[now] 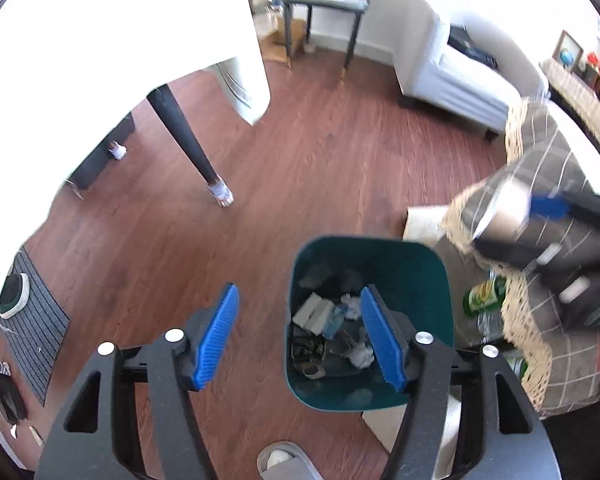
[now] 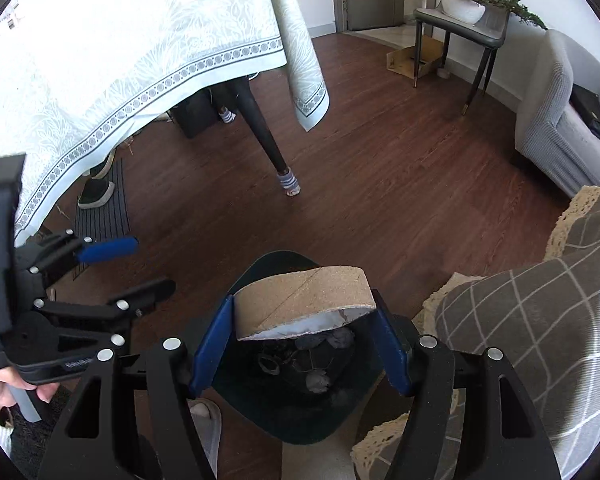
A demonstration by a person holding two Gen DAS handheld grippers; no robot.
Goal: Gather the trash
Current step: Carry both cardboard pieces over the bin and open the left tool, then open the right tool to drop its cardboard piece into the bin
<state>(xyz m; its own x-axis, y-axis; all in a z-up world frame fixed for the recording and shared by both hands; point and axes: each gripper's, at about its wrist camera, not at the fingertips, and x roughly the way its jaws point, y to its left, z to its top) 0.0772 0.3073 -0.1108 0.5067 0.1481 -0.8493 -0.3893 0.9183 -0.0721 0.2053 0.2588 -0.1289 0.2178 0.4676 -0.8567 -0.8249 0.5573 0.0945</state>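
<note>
A dark teal trash bin [image 1: 420,276] stands on the wood floor with crumpled paper, a small box and other scraps inside. My left gripper [image 1: 300,340] hovers over the bin's left rim, open, with nothing between its blue pads. My right gripper [image 2: 302,322] is shut on a flattened brown cardboard tape core [image 2: 300,292], held just above the mouth of the bin [image 2: 260,412]. In the right wrist view the left gripper [image 2: 136,268] shows at the left, held by a hand. The left wrist view shows the right gripper [image 1: 540,216] blurred at the right.
A table under a white cloth [image 2: 120,60] and its black leg [image 2: 264,136] stand behind. Right of the bin hangs a grey checked cloth with a lace edge [image 2: 540,340], with green bottles [image 1: 484,292] under it. A slippered foot [image 1: 284,460], a striped mat [image 1: 36,320], a sofa [image 1: 452,76].
</note>
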